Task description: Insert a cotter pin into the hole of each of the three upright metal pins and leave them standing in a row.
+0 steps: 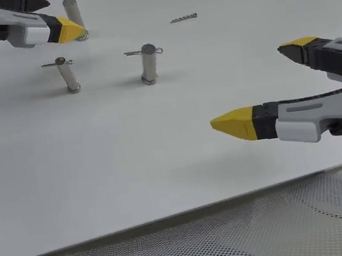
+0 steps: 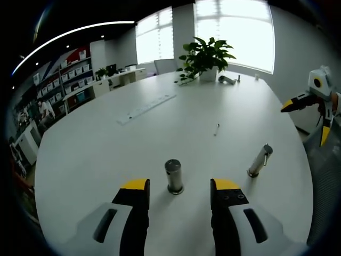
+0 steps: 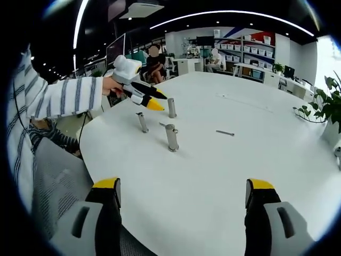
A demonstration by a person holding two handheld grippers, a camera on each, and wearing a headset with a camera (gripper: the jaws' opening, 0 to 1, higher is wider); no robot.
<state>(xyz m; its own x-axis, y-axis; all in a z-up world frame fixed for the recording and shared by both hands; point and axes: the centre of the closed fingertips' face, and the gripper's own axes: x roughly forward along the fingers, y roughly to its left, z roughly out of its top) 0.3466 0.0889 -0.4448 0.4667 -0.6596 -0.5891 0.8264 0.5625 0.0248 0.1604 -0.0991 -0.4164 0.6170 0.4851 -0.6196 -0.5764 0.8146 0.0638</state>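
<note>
Since the white table [image 1: 163,166] carries all the work, it is described first: the pins stand on its far-left part, and the near side is bare.

Left gripper [image 2: 180,186]: jaws parted and holding nothing, one on either side of the bare pin [image 2: 173,172]; no contact can be made out.

Right gripper [image 1: 246,85]: jaws spread wide and empty, at the near right of the table, well apart from every pin.

Front-right pin [image 1: 149,65] and front-left pin [image 1: 68,77]: both upright, each crossed near the head by its own cotter, the front-right cotter pin [image 1: 143,52] and the front-left cotter pin [image 1: 56,64]. The bare pin stands behind the front-left one, so the three form a triangle, not a row.

Loose cotter pin [image 1: 184,18]: flat on the table, beyond the front-right pin.

Step in hand, as judged: fit the last cotter.
- The left jaws should close low on the bare pin's shank, leaving the head clear.
- The right jaws should pinch the loose cotter by one end, with most of its length free, and offer it level with the hole. Thin and lying flat, it probably needs the tips set down close on either side.
- The pins can be lined up afterwards.
</note>
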